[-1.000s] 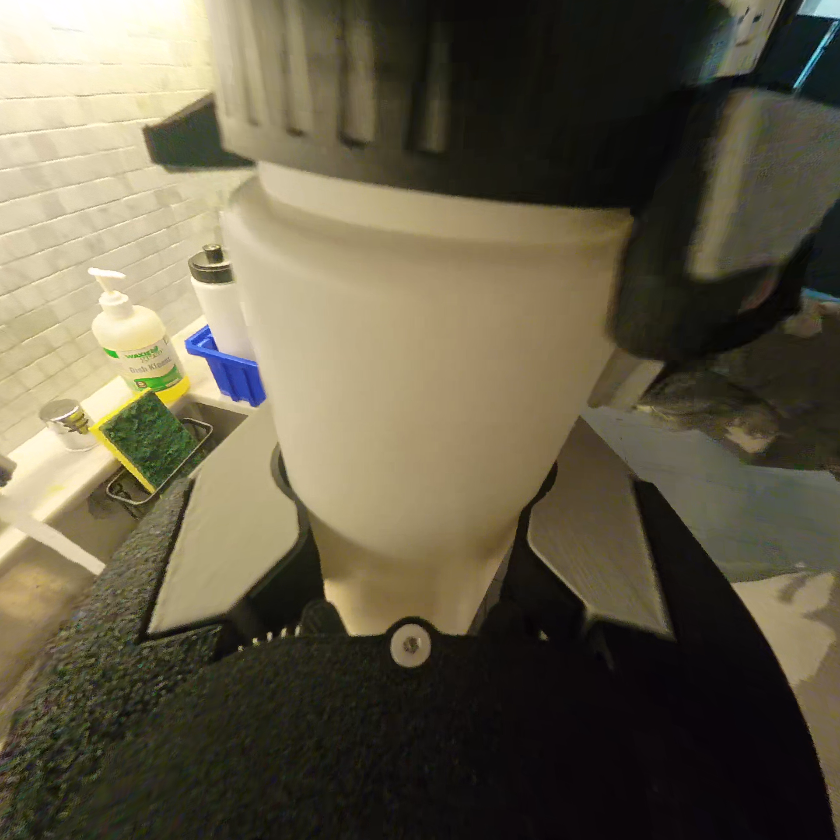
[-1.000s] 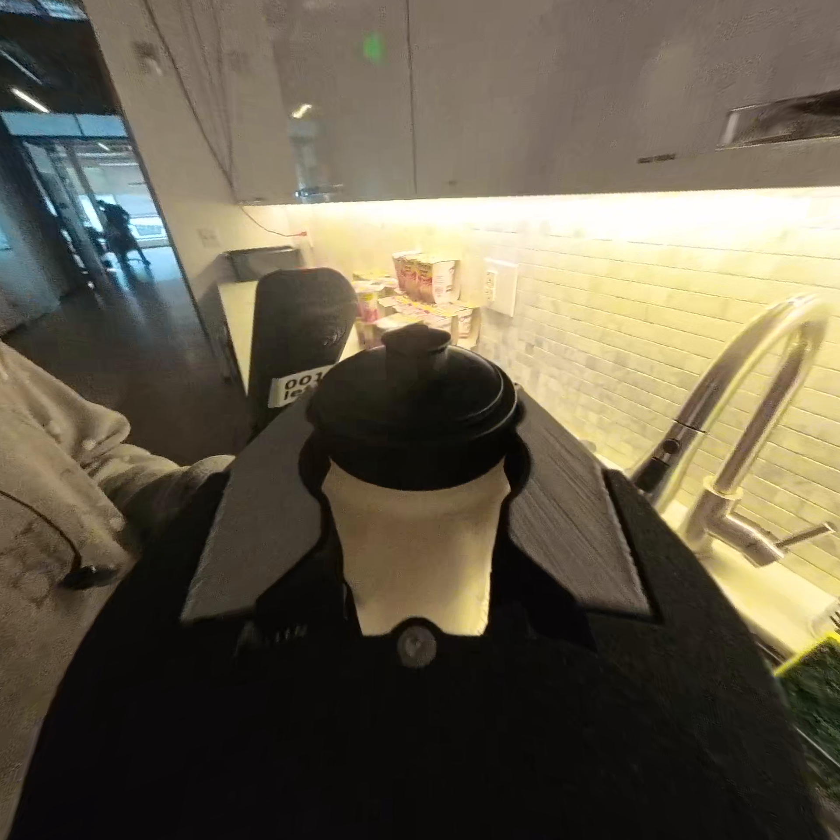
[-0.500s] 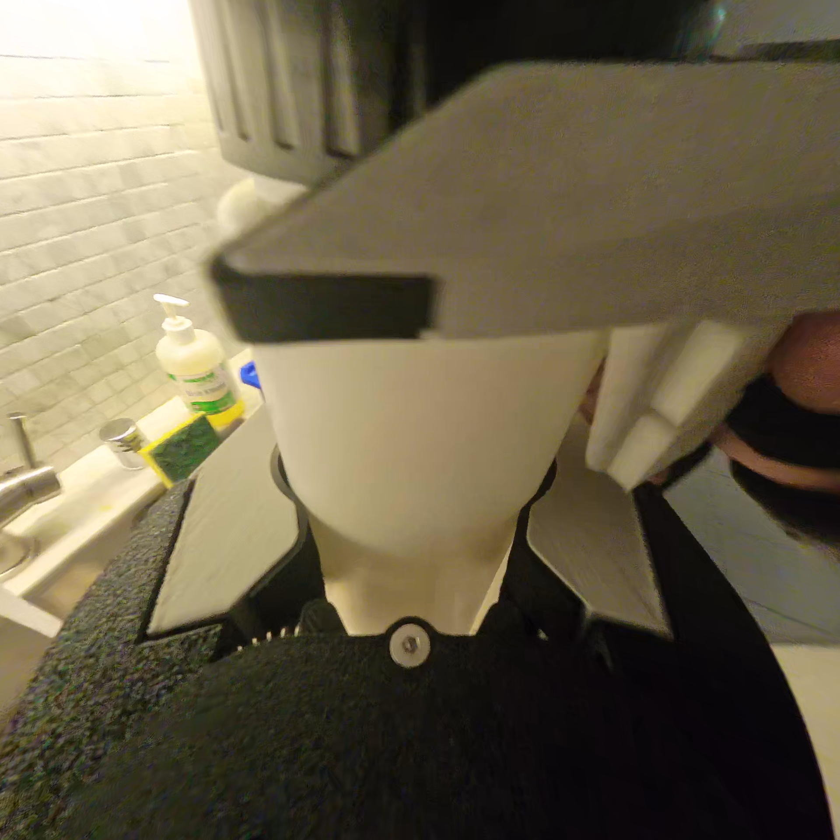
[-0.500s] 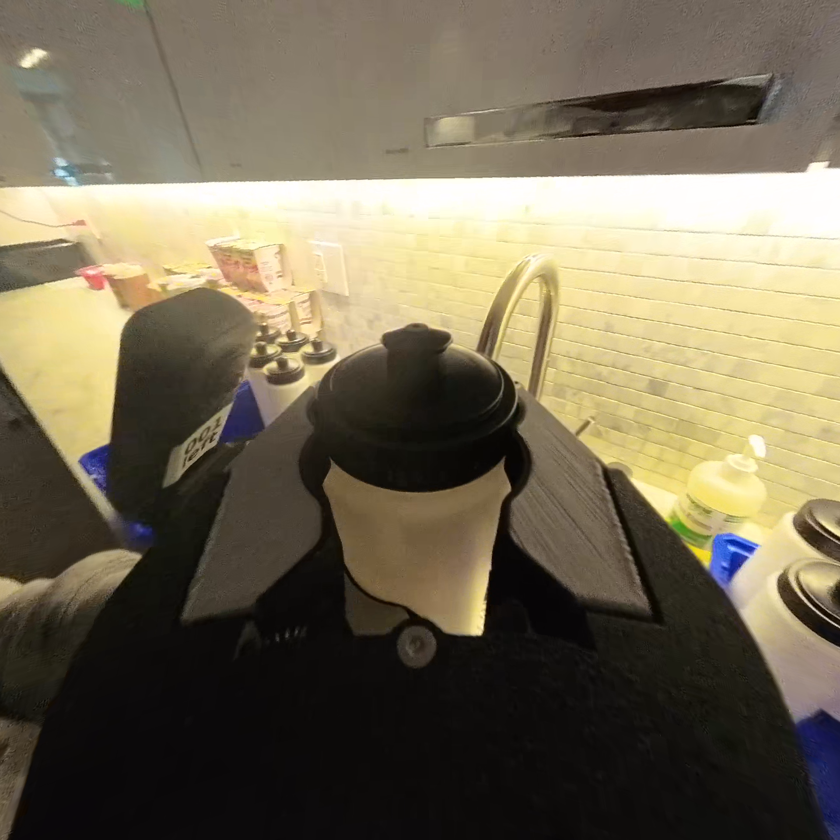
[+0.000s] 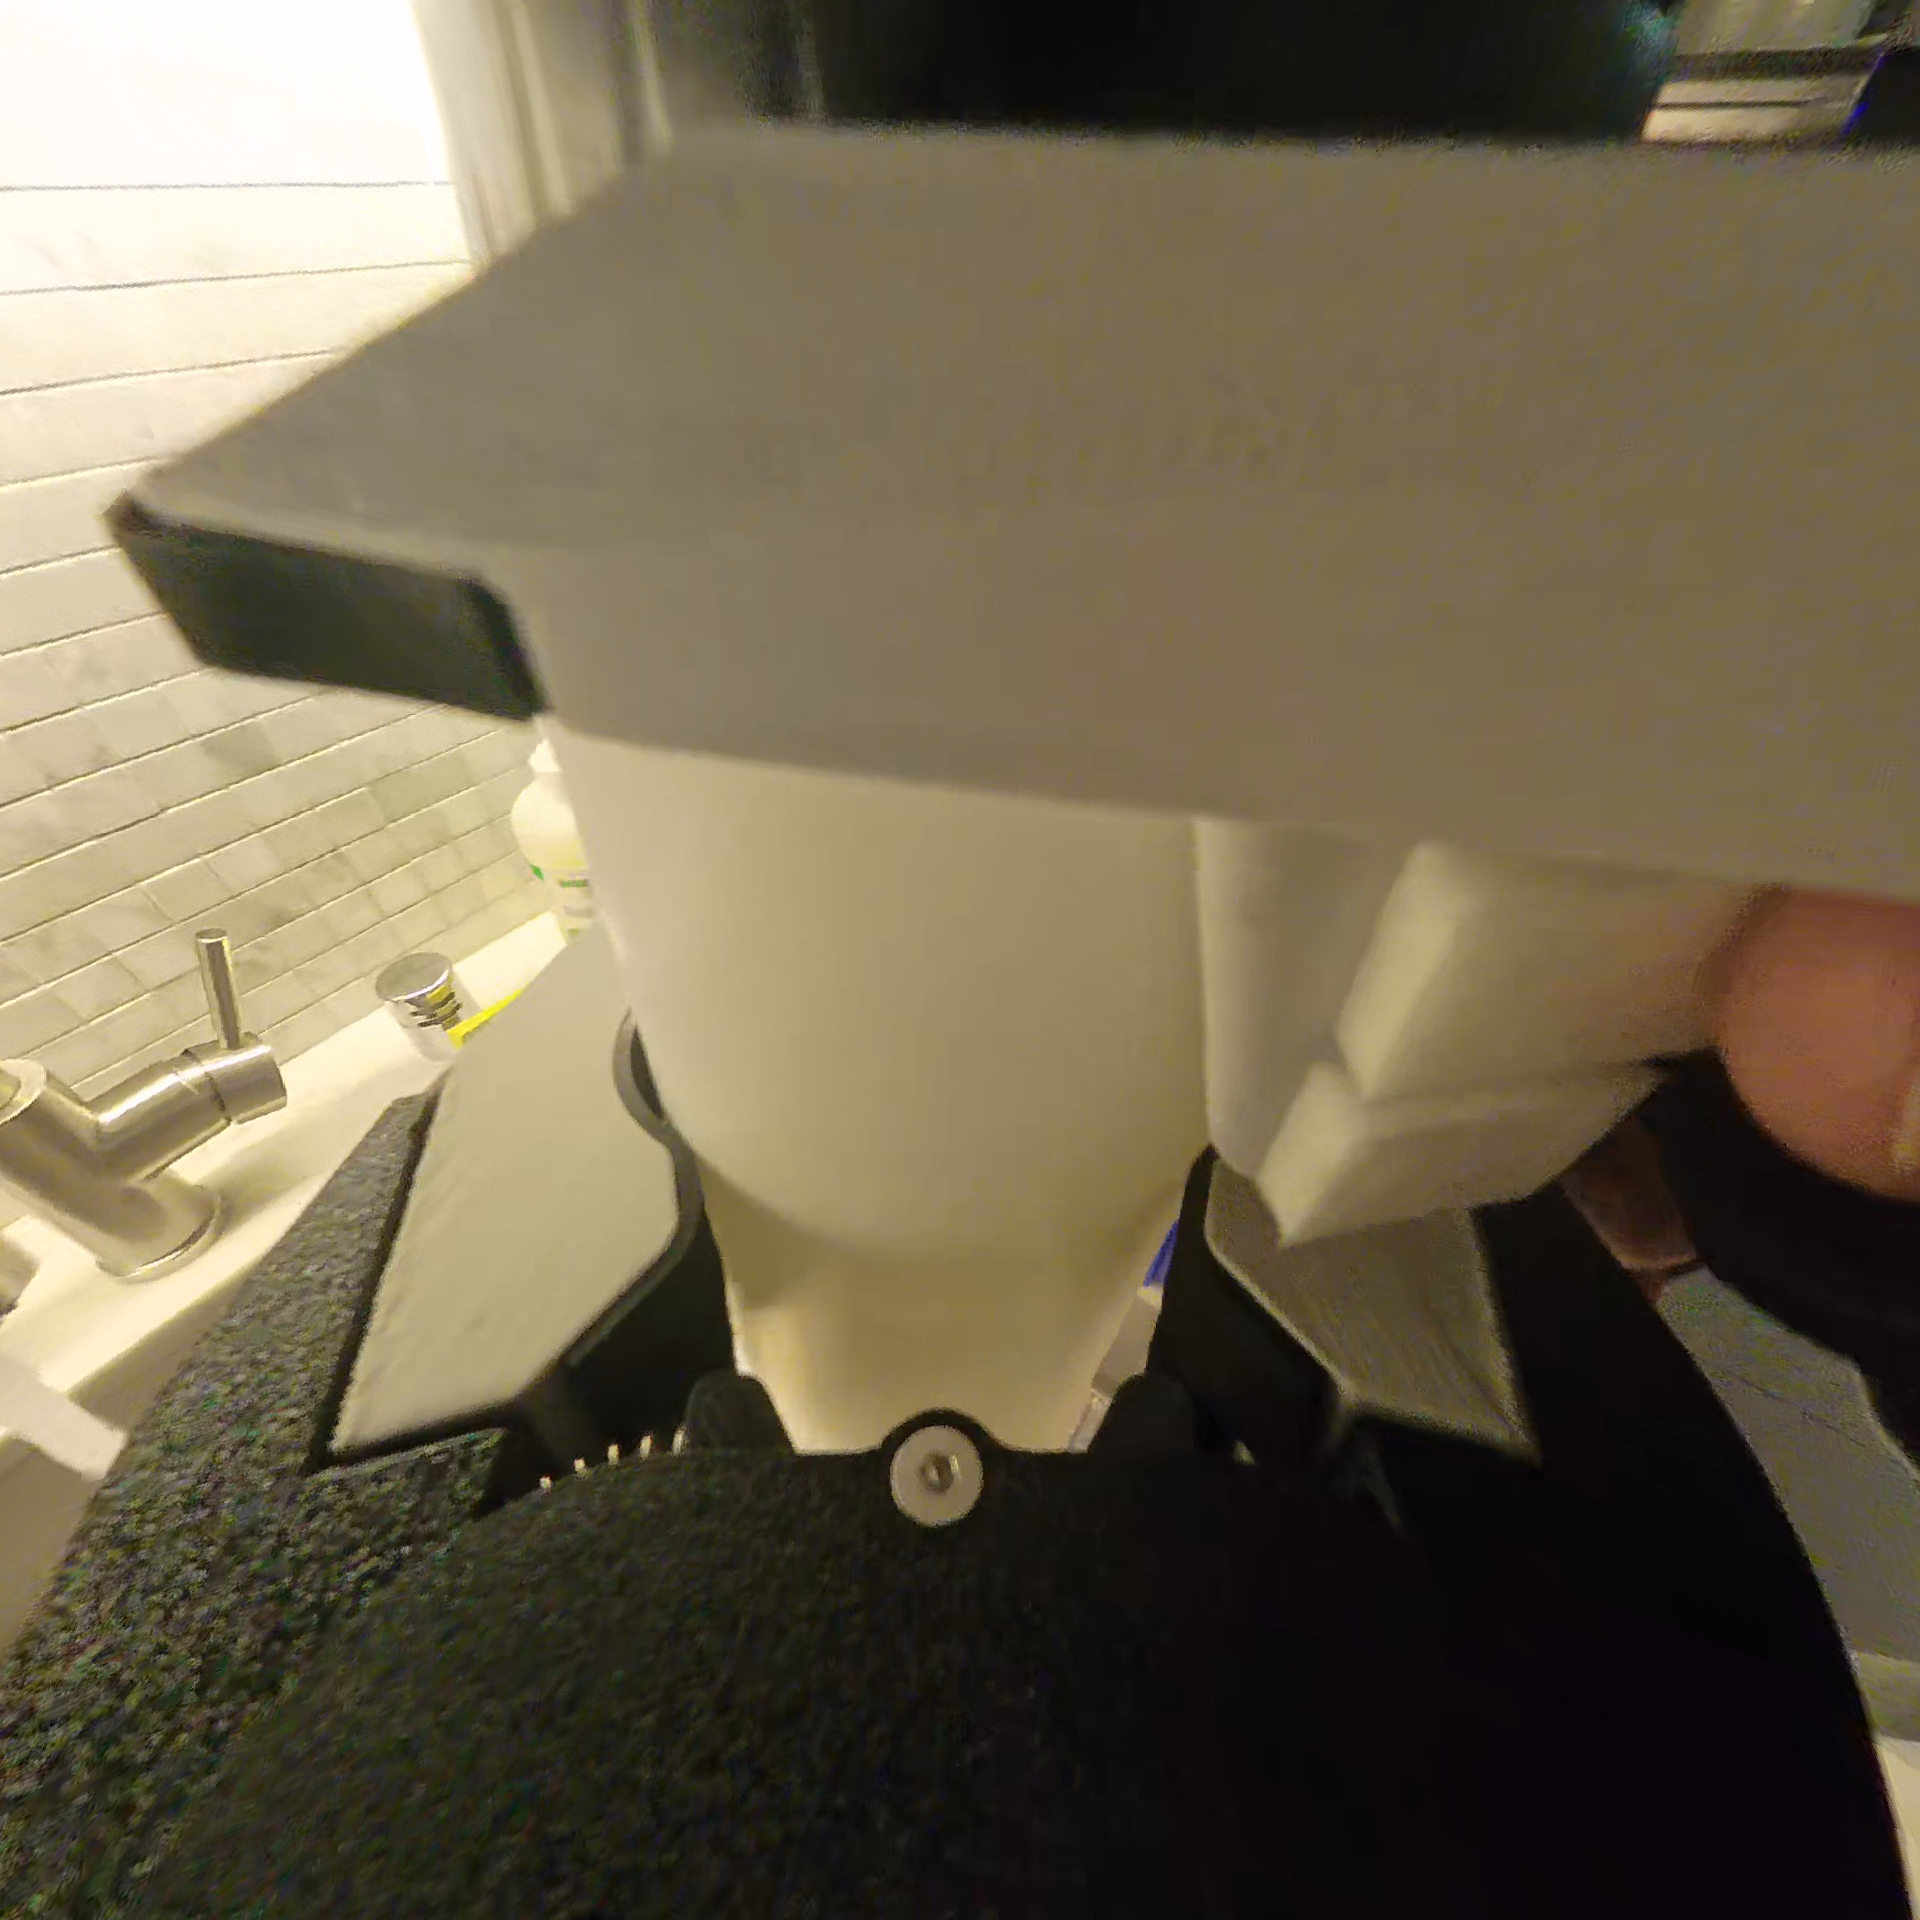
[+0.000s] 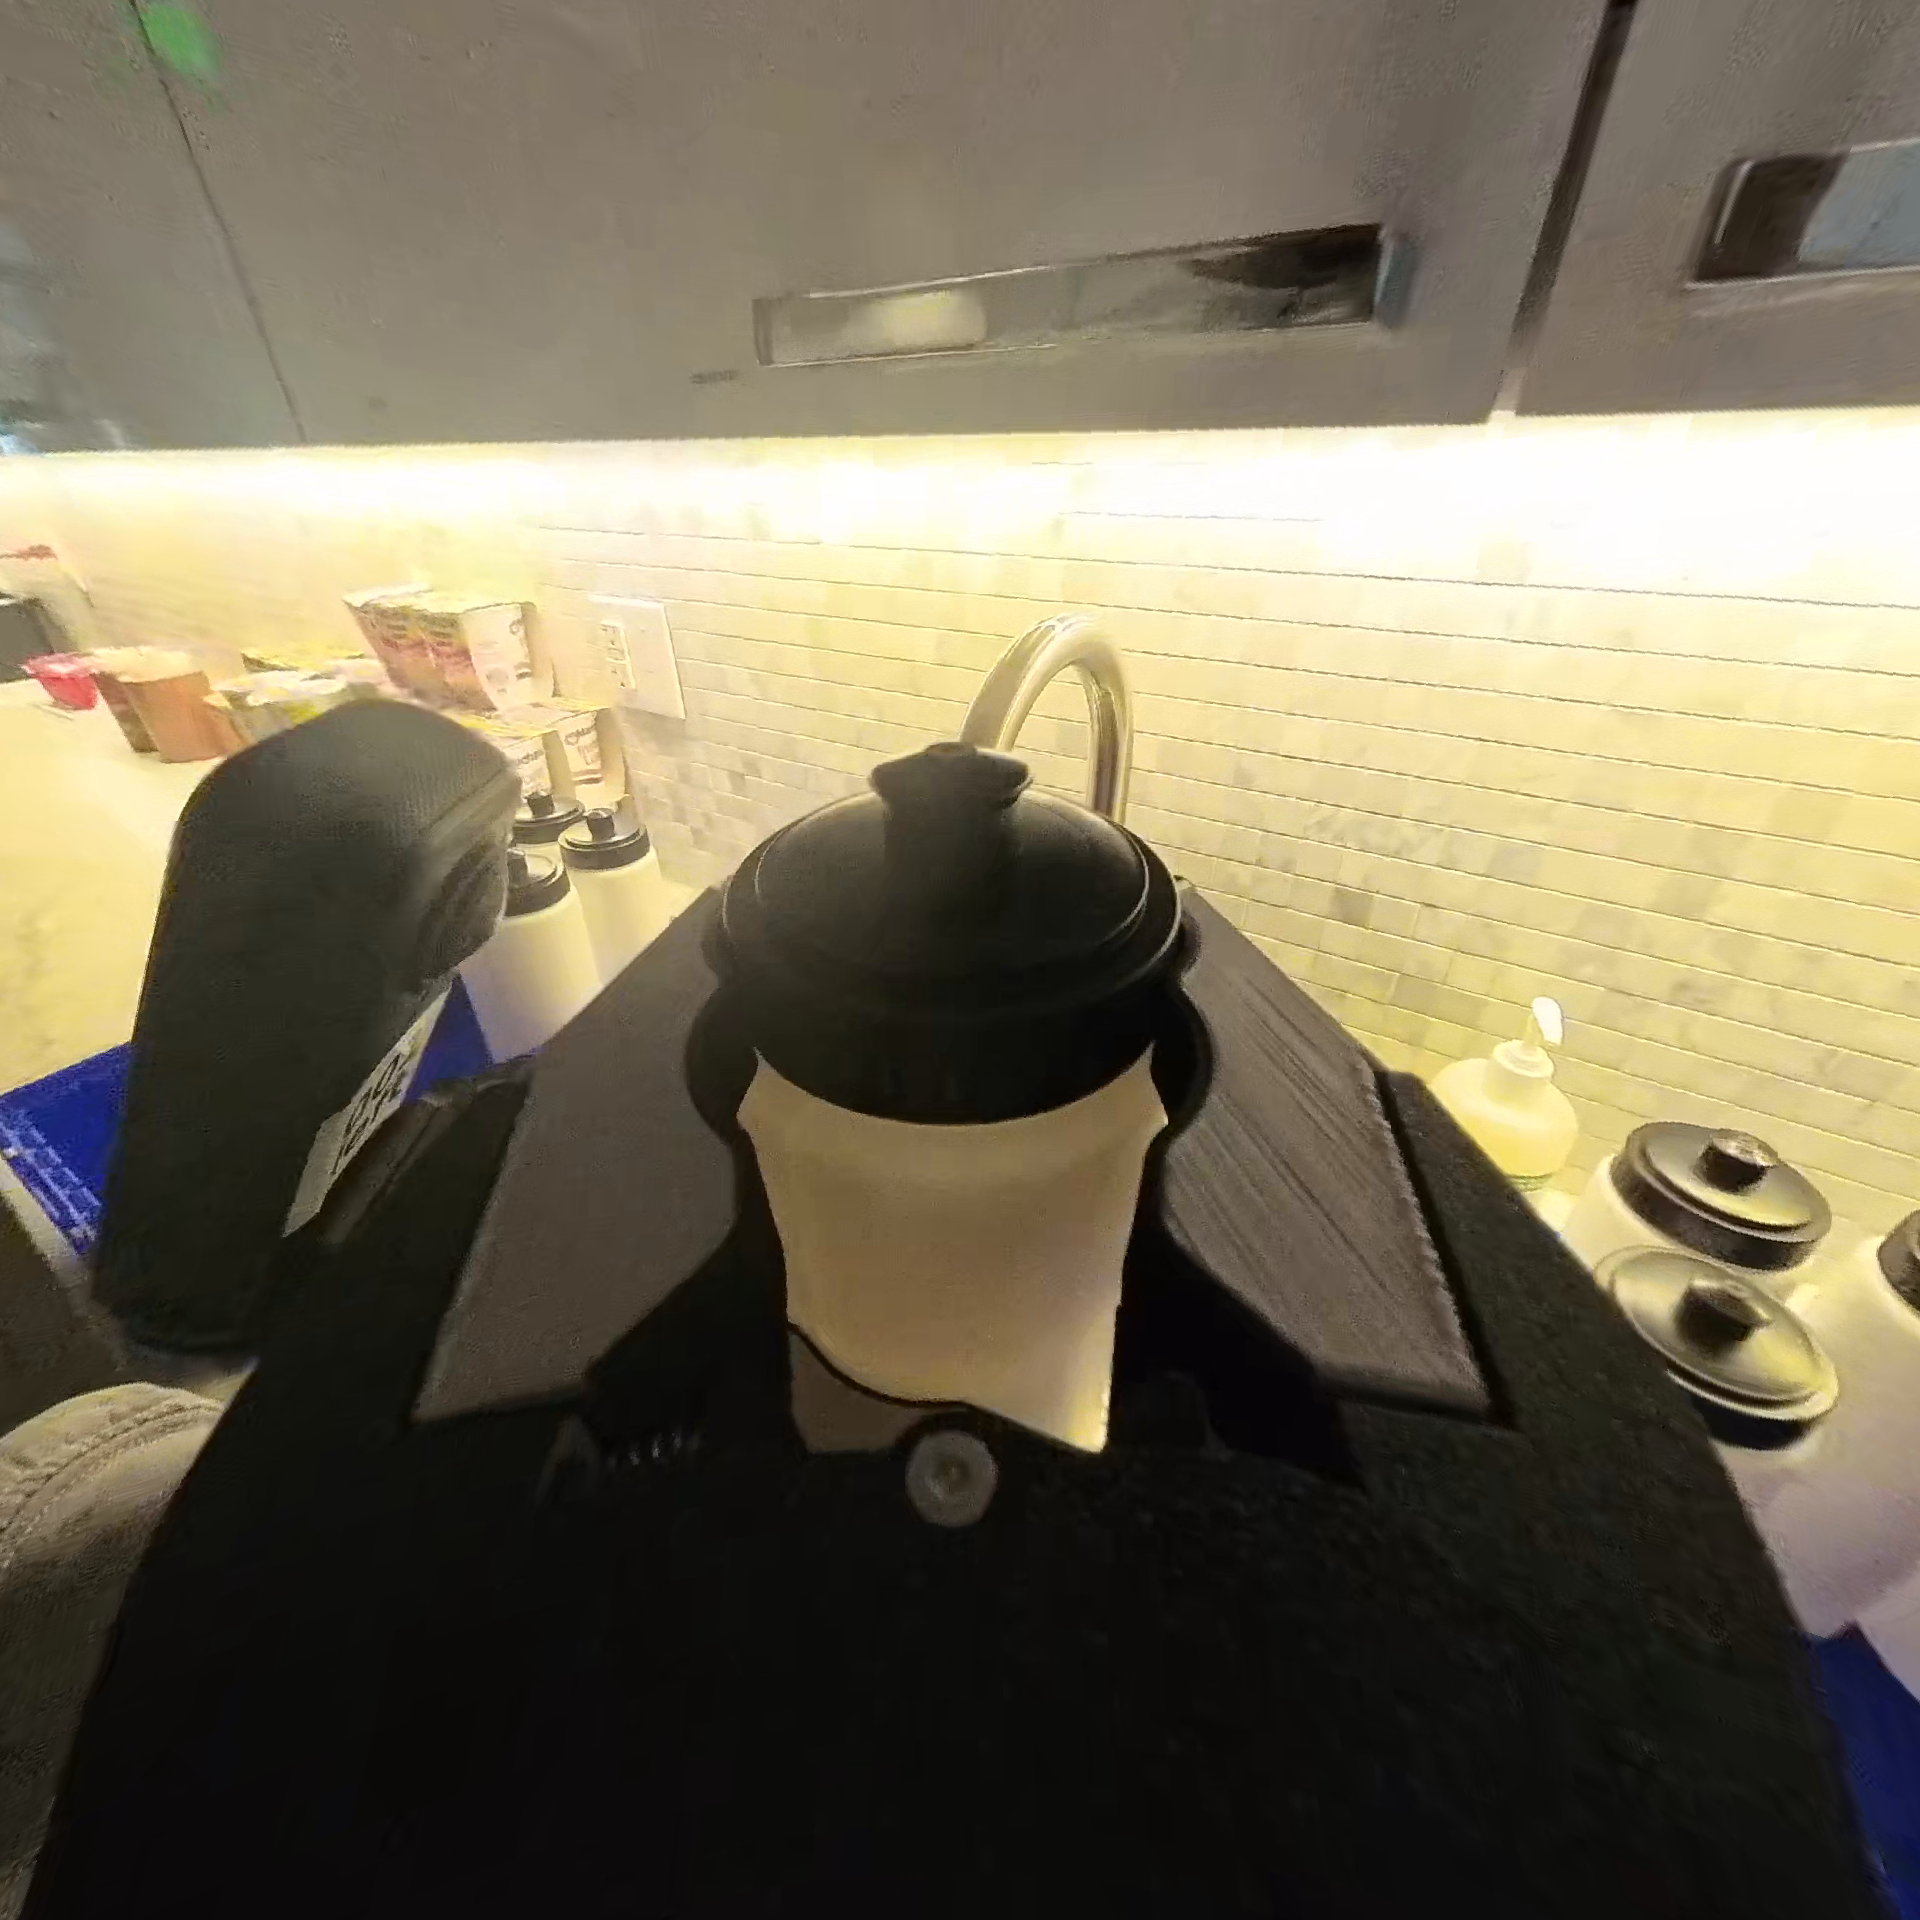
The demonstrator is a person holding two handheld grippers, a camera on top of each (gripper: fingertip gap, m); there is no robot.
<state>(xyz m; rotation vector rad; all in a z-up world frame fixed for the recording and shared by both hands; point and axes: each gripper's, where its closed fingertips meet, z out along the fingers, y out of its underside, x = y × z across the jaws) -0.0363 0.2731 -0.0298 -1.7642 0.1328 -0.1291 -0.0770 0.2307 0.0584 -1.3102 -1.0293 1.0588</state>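
A white squeeze bottle [image 5: 914,987] with a black ribbed cap [image 6: 951,914] is held by both grippers. My left gripper [image 5: 914,1091] is shut on the bottle's white body, which fills the notch between its fingers. My right gripper [image 6: 951,935] is shut on the same bottle [image 6: 945,1247] just under the cap. In the left wrist view one grey finger of the right gripper [image 5: 1143,468] lies across the top and hides the cap's lower edge. The left gripper's black body [image 6: 301,997] shows at the left of the right wrist view.
A curved steel faucet [image 6: 1081,707] stands behind the bottle; its lever [image 5: 135,1132] shows low left. A soap dispenser [image 6: 1507,1101] and more capped bottles [image 6: 1714,1216] stand at the right, others [image 6: 613,894] by a blue bin [image 6: 52,1122] at the left. Cabinets [image 6: 935,208] hang overhead. A hand [image 5: 1818,1039] is at the right.
Both views have swung along the counter: the hallway and the sponge have left view, the faucet and backsplash have come in. The right gripper's finger now covers the top of the left view.
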